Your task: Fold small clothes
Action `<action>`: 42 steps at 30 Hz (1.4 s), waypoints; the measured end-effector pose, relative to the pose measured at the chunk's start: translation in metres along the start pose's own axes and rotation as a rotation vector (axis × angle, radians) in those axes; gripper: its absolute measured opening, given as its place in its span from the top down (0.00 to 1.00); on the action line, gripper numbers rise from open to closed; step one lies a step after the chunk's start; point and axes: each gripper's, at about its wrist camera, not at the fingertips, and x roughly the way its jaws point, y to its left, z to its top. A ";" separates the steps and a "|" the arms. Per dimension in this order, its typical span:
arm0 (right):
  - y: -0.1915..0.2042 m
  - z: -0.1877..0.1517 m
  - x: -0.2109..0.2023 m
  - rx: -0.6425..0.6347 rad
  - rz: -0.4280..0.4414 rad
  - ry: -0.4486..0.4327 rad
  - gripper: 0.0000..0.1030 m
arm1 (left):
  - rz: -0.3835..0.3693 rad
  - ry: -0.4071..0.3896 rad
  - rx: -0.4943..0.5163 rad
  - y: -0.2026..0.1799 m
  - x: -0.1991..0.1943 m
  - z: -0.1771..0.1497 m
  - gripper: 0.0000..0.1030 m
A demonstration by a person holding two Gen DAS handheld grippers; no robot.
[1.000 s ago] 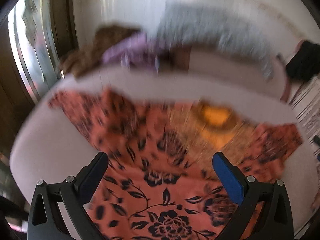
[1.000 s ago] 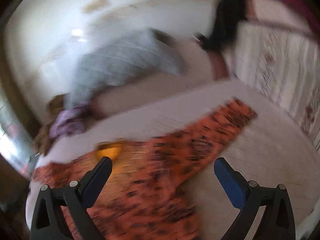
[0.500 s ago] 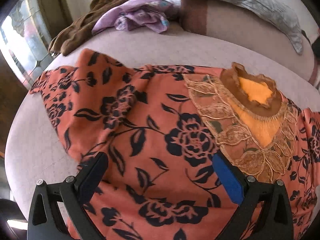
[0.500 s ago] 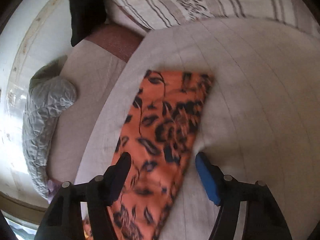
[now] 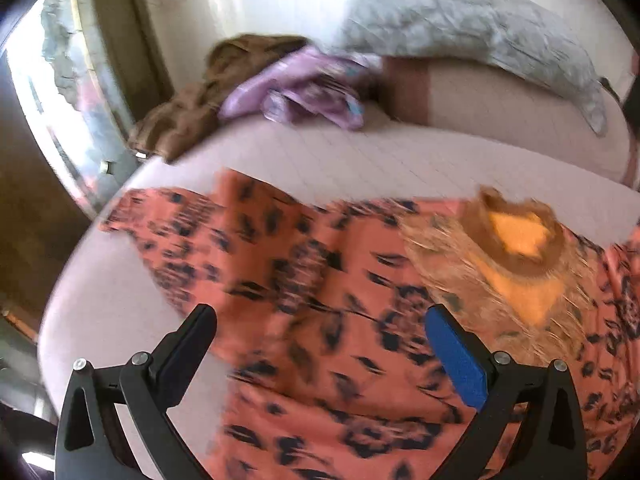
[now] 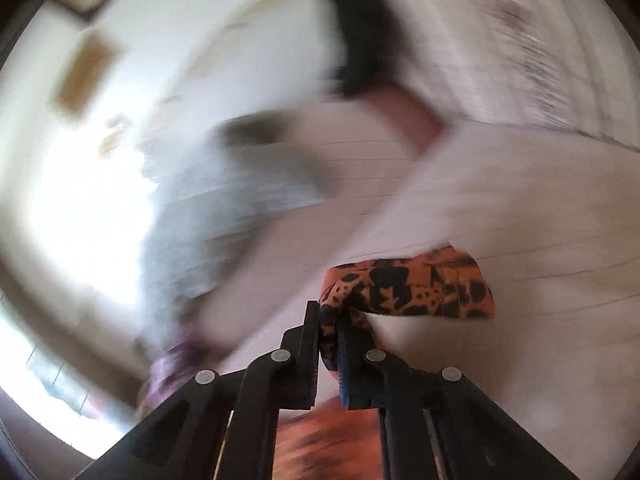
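blurred: pillow (image 6: 224, 216) | cut off: orange dress (image 5: 360, 320) hem

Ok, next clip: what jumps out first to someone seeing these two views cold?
The orange garment with black floral print dominates, spread across the pale bed under the open left gripper. In the blurred right wrist view, the right gripper is shut on a sleeve end of that garment, lifted clear of the bed. Behind lie a lilac cloth heap and a grey quilted pillow.
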 end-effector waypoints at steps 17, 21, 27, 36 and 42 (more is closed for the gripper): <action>0.212 -0.319 0.109 -0.540 0.018 0.601 0.86 | 0.154 0.140 -0.308 0.169 0.039 -0.009 0.00; 0.218 -0.368 0.094 -0.714 0.024 0.694 0.76 | 0.132 0.163 -0.349 0.181 0.043 -0.007 0.00; 0.212 -0.363 0.070 -0.710 0.119 0.693 0.45 | 0.103 0.178 -0.402 0.194 0.042 -0.007 0.00; 0.223 -0.336 0.086 -0.548 0.139 0.578 0.63 | 0.120 0.227 -0.541 0.245 0.067 -0.014 0.00; 0.224 -0.383 0.121 -0.594 0.057 0.726 0.63 | 0.060 0.271 -0.673 0.271 0.098 -0.020 0.00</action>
